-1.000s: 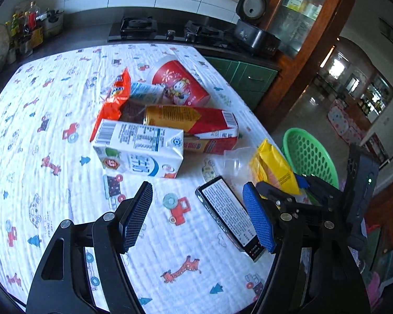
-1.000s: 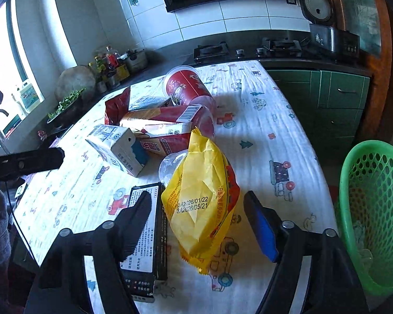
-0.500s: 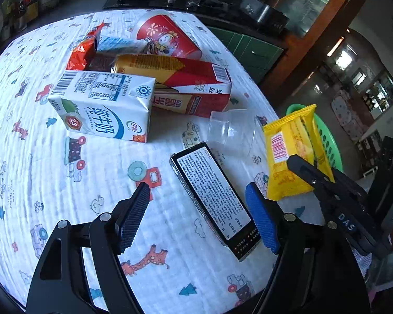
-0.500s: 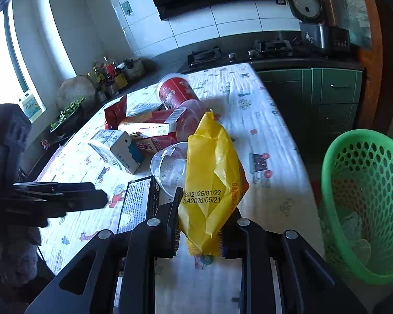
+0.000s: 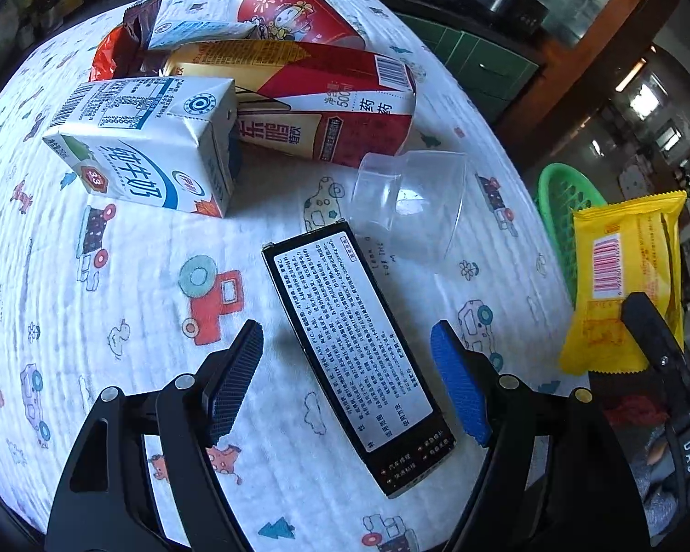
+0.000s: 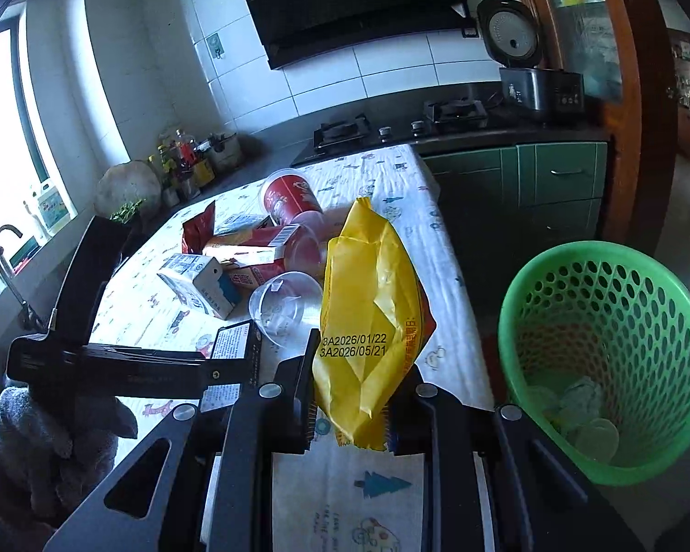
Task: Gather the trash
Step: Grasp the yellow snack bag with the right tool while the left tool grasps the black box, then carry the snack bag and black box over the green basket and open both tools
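The left wrist view looks steeply down on the counter (image 5: 129, 303), covered by a white cloth printed with cars and animals. The left hand-held gripper (image 5: 345, 382) hangs with its jaws wide apart, one on each side of a black box (image 5: 354, 345) that lies flat; the pads do not touch it. Only this view shows the box's white label, filled with small print too fine to read. Beyond it lie a clear cup (image 5: 409, 202) on its side, a milk carton (image 5: 147, 147) marked "33" with a barcode, a red carton (image 5: 326, 110) reading "500", a red paper cup (image 5: 294, 14) with a cartoon figure, and a red wrapper (image 5: 115, 50). At the right edge the yellow packet (image 5: 630, 267) shows its barcoded side, with the green basket (image 5: 561, 202) behind it.

The right wrist view shows the packet's (image 6: 368, 322) other face, stamped "3A2026/01/22" and "3A2026/05/21". The right hand-held gripper (image 6: 352, 405) is clamped tight on its lower end, holding it upright above the counter edge, left of the basket (image 6: 607, 354). Only here can the basket's inside be seen: pale crumpled scraps, probably paper, at the bottom. The stove, hood and rice cooker stand behind, and the left hand-held gripper (image 6: 234, 368) shows side-on over the box.
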### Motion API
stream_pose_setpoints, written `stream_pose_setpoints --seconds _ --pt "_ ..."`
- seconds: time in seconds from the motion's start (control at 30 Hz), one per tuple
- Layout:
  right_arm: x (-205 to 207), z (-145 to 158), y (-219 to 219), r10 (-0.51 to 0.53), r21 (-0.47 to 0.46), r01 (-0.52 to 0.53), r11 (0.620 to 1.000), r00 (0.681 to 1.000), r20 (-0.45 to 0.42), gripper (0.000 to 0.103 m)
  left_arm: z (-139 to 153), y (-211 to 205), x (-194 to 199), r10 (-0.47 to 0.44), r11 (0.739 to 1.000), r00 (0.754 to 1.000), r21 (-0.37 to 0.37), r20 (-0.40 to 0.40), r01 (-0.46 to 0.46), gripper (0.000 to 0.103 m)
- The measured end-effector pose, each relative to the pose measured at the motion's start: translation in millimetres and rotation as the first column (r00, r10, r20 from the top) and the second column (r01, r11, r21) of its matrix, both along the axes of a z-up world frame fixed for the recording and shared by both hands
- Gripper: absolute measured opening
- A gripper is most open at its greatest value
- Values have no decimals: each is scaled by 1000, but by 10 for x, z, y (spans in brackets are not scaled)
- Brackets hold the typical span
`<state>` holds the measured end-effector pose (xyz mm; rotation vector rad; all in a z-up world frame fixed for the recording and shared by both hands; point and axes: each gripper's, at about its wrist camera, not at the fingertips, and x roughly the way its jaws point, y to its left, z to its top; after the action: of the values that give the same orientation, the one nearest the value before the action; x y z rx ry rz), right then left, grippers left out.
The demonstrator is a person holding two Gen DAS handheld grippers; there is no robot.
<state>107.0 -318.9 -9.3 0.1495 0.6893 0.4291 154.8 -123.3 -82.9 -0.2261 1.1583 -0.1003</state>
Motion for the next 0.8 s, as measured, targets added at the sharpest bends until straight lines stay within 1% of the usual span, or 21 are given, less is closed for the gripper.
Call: stream_pose_setpoints --seconds 0.1,0.17,0.23,0.3,0.33,0.37,0.57,0.7,0.8 --pt "-19 -22 -57 -11 6 11 1000 1000 -4 21 -31 -39 44 8 1000 1000 15 -11 -8 73" --pt "-30 -32 -76 -16 5 16 1000 1000 -4 21 -51 -42 60 15 1000 1000 17 -17 -14 67" --pt "-41 -44 -97 -22 6 22 1000 1000 -7 21 -53 -34 69 21 1000 1000 23 -13 -21 64" --pt "-53 -45 -119 -30 5 30 1000 1000 -7 21 -55 -16 59 20 1000 1000 20 -13 -20 59" --pt "-54 -40 -123 -33 5 33 999 999 -7 21 -50 -8 54 19 1000 1000 12 -13 -19 54" --pt "-59 -37 -131 -37 4 37 999 999 -7 21 -46 2 52 17 1000 1000 7 -14 -17 52" --pt "-90 -3 -216 -63 -1 63 998 998 -5 21 -7 122 -48 5 1000 1000 -8 -4 -5 49" --pt "-106 6 -306 -88 -3 88 996 996 -4 21 100 205 -171 -13 1000 1000 -23 23 14 48" --pt "-109 0 -406 -117 -7 117 993 993 -7 21 184 286 -252 -23 998 999 -49 37 25 48"
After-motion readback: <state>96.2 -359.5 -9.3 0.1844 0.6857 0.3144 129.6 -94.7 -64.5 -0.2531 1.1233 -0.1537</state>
